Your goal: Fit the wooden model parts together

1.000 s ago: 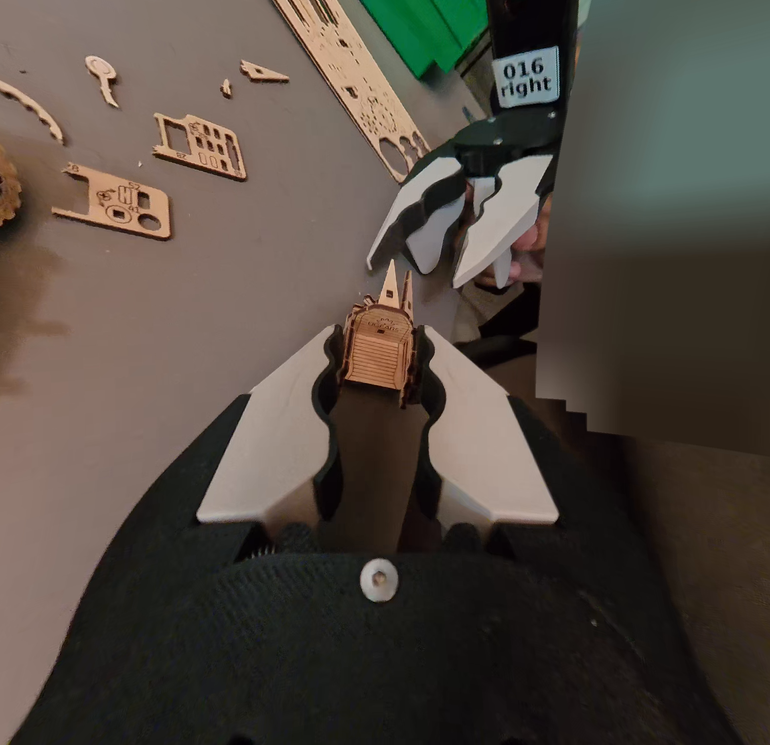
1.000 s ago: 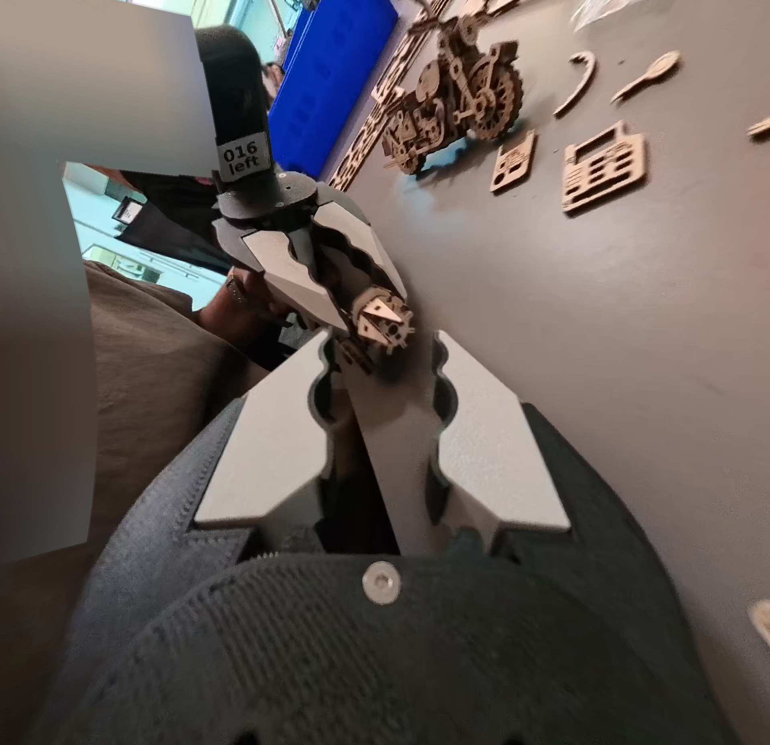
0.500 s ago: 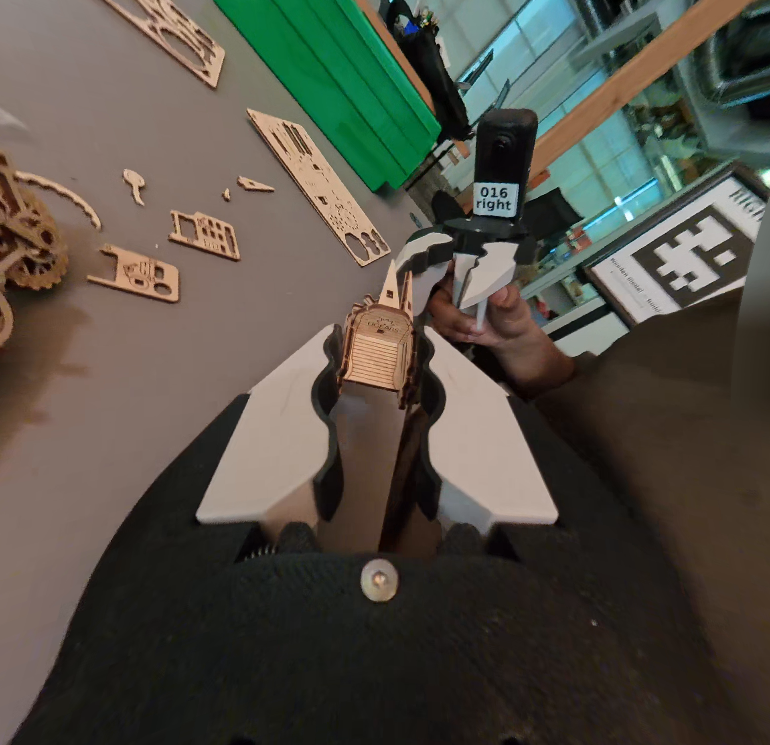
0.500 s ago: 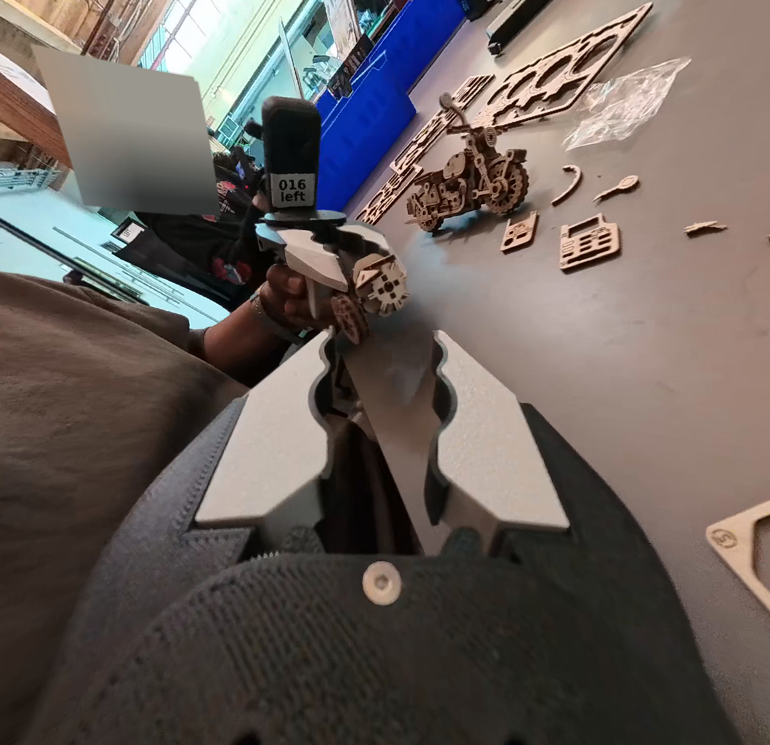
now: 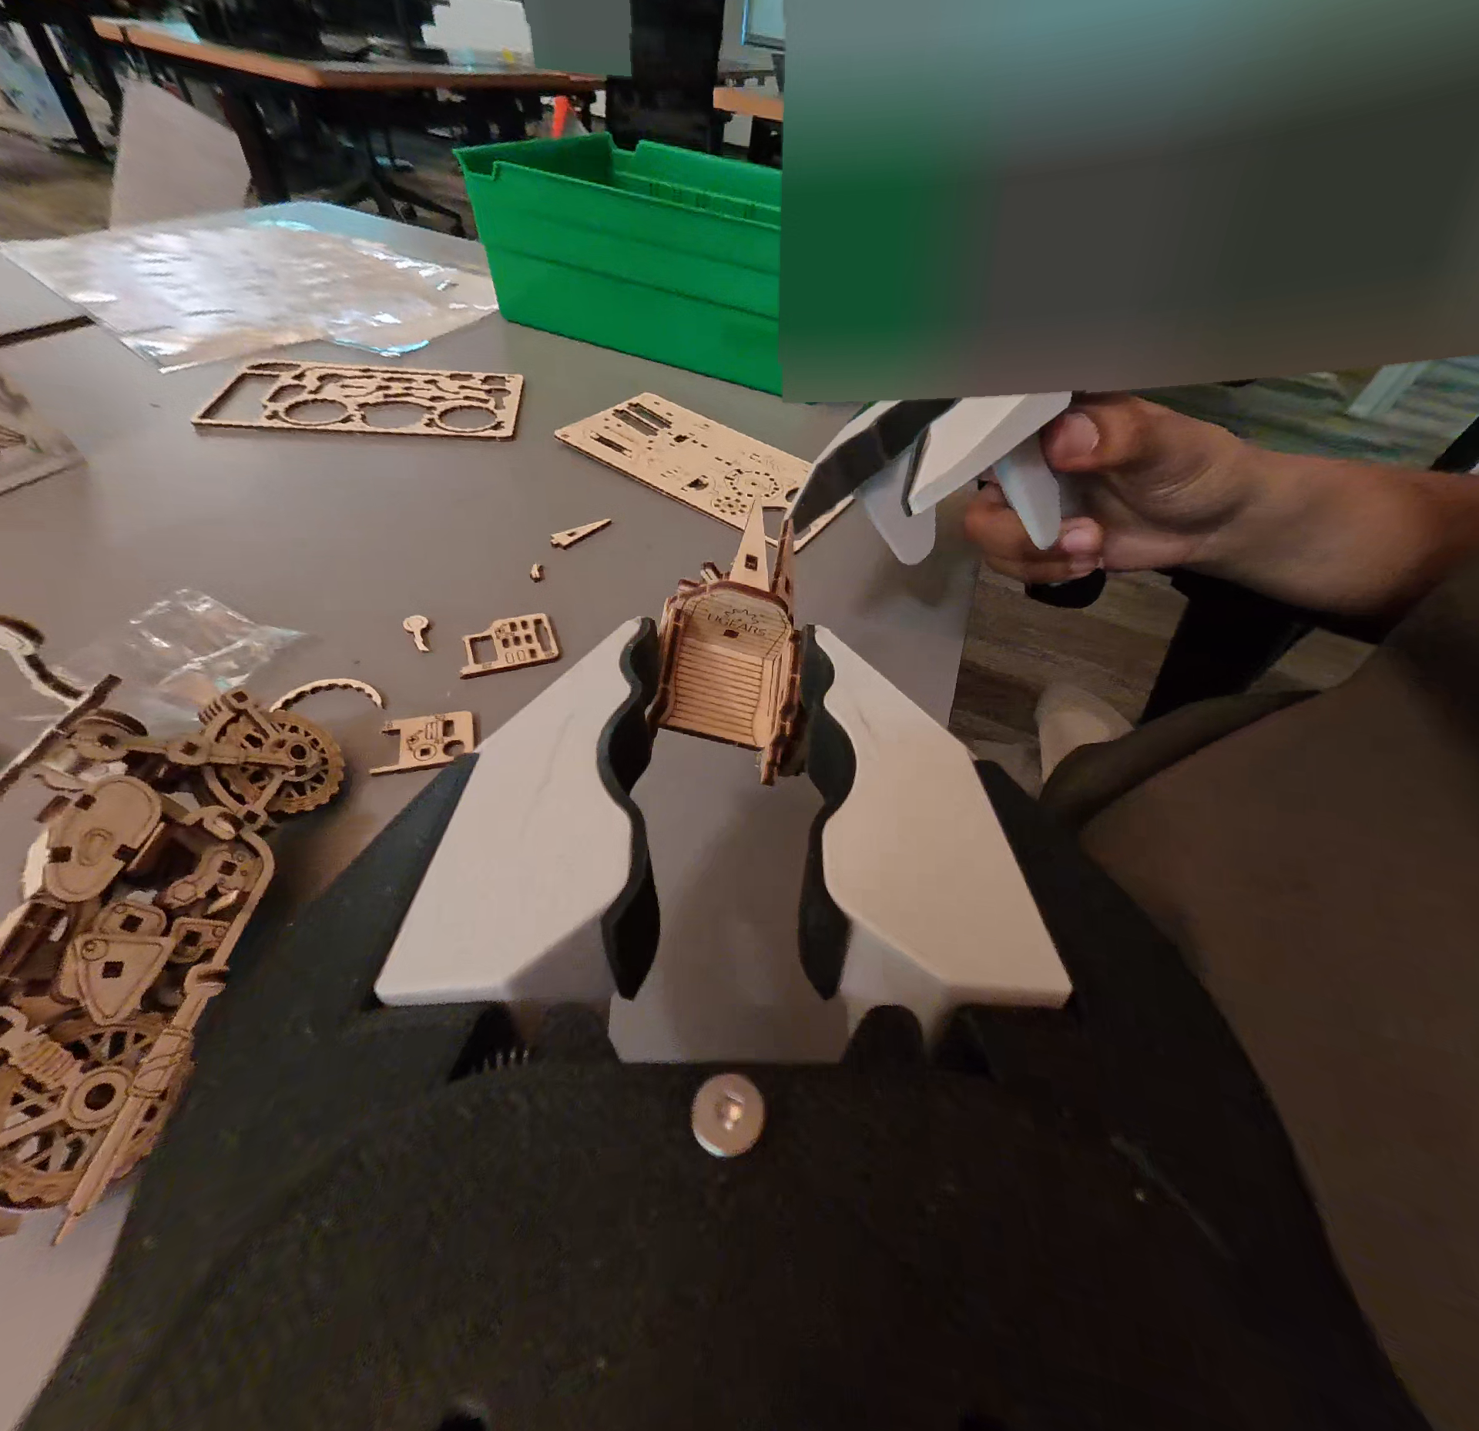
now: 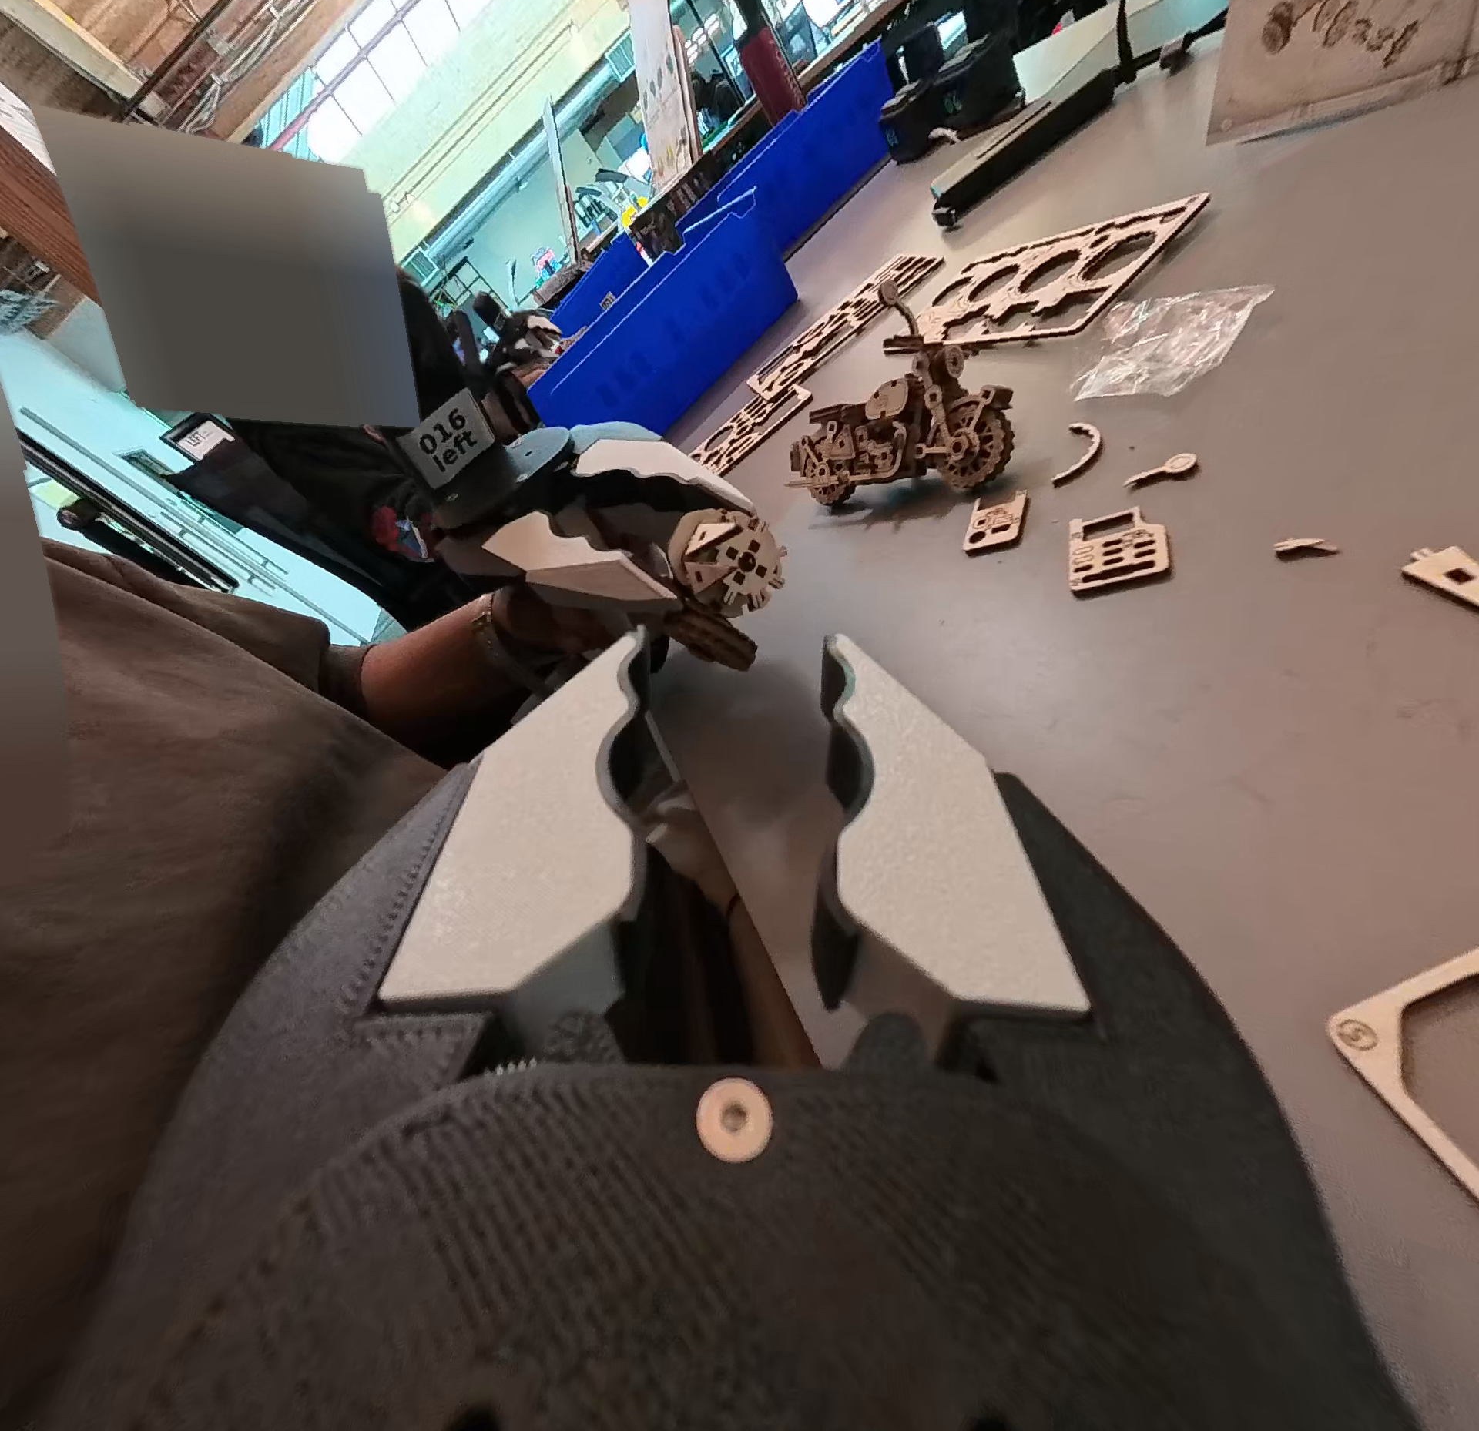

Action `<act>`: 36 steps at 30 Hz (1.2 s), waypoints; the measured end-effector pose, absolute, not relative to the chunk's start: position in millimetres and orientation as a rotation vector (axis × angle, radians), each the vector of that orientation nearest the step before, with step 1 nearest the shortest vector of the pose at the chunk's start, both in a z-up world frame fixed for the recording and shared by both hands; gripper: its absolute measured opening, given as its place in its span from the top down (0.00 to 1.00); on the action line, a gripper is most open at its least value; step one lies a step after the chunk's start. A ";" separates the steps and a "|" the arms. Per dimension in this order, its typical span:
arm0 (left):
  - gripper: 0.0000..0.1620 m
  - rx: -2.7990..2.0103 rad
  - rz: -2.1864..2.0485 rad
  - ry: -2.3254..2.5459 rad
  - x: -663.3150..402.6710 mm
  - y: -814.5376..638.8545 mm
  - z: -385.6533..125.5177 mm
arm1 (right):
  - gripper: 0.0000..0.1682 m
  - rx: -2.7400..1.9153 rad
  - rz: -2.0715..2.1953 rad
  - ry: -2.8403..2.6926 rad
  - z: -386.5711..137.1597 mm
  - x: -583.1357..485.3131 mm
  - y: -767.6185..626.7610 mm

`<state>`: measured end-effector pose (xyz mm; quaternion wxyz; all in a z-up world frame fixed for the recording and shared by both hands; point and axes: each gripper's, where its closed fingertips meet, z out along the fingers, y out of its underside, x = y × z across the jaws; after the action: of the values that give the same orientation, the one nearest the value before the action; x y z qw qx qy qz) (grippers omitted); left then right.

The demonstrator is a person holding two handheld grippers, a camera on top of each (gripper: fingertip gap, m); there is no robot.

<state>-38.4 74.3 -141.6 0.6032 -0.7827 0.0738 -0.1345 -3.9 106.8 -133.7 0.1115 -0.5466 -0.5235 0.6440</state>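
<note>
My left gripper (image 5: 724, 644) is shut on a small wooden sub-assembly (image 5: 724, 672) with a slatted panel and a pointed tip, held above the grey table (image 5: 336, 528). The right wrist view shows that sub-assembly (image 6: 736, 568) in the left gripper (image 6: 704, 548), with a spoked gear face on its end. My right gripper (image 6: 732, 656) is open and empty, just below and near the sub-assembly. In the left wrist view the right gripper (image 5: 856, 508) is held by a hand beyond the piece's tip, apart from it.
A built wooden motorcycle (image 6: 904, 432) stands on the table, close at the left in the left wrist view (image 5: 120, 872). Loose flat parts (image 6: 1119, 552) and punched sheets (image 5: 360, 400) lie around. A green bin (image 5: 632, 248), a blue bin (image 6: 664, 312) and plastic wrap (image 5: 240, 280) are farther back.
Both grippers have tilted up from looking down at the table to a more level view. The left stays shut on the sub-assembly. The right stays open and close by.
</note>
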 end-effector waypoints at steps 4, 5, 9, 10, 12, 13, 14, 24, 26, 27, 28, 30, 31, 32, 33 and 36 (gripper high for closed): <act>0.79 -1.776 -0.556 0.001 -40.2 75.6 -134.3 | 0.75 -1.610 1.910 -1.505 -133.0 -5.2 110.4; 0.79 -1.730 -0.661 -0.071 -42.9 75.3 -127.3 | 0.75 -1.613 1.913 -1.499 -133.2 -5.6 111.3; 0.79 -1.623 -0.868 -0.269 -60.2 74.6 -118.6 | 0.75 -1.630 1.921 -1.490 -135.4 -6.9 112.8; 0.79 -1.629 -0.862 -0.284 -62.6 75.1 -120.5 | 0.75 -1.633 1.924 -1.489 -135.8 -7.1 112.7; 0.79 -1.645 -0.843 -0.296 -64.6 76.1 -123.6 | 0.75 -1.637 1.928 -1.488 -136.2 -7.4 112.6; 0.79 -1.651 -0.841 -0.301 -64.7 76.5 -124.8 | 0.75 -1.640 1.928 -1.488 -136.7 -7.6 112.5; 0.79 -1.654 -0.845 -0.304 -64.3 76.7 -125.8 | 0.75 -1.643 1.928 -1.488 -137.3 -7.7 112.6; 0.79 -1.642 -0.885 -0.329 -66.0 76.8 -126.6 | 0.76 -1.658 1.944 -1.480 -138.9 -8.7 111.8; 0.79 -1.634 -0.905 -0.326 -64.4 76.5 -125.3 | 0.76 -1.657 1.946 -1.480 -138.8 -8.8 111.6; 0.79 -1.627 -0.910 -0.322 -63.9 76.3 -124.3 | 0.76 -1.655 1.947 -1.479 -138.6 -8.9 111.4; 0.79 -1.619 -0.908 -0.307 -63.0 75.8 -122.7 | 0.76 -1.650 1.951 -1.480 -137.9 -8.8 110.8; 0.79 -1.589 -0.886 -0.249 -59.8 73.8 -116.0 | 0.75 -1.616 1.978 -1.482 -133.3 -7.9 108.5; 0.79 -1.568 -0.870 -0.209 -57.3 72.1 -111.3 | 0.74 -1.590 1.994 -1.482 -129.8 -7.1 106.8; 0.79 -1.545 -0.856 -0.167 -54.1 69.9 -106.2 | 0.73 -1.554 2.015 -1.485 -125.2 -6.1 104.4; 0.79 -1.519 -0.846 -0.123 -50.4 67.4 -100.3 | 0.72 -1.518 2.036 -1.485 -120.2 -4.8 101.9; 0.79 -1.431 -0.811 0.016 -37.3 57.5 -84.0 | 0.65 -1.428 2.091 -1.435 -103.8 -3.0 95.9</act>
<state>-37.3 57.5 -84.0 0.6804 -0.6376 0.0072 -0.3612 -3.0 95.9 -103.8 0.1155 -0.4873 -0.4898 0.7137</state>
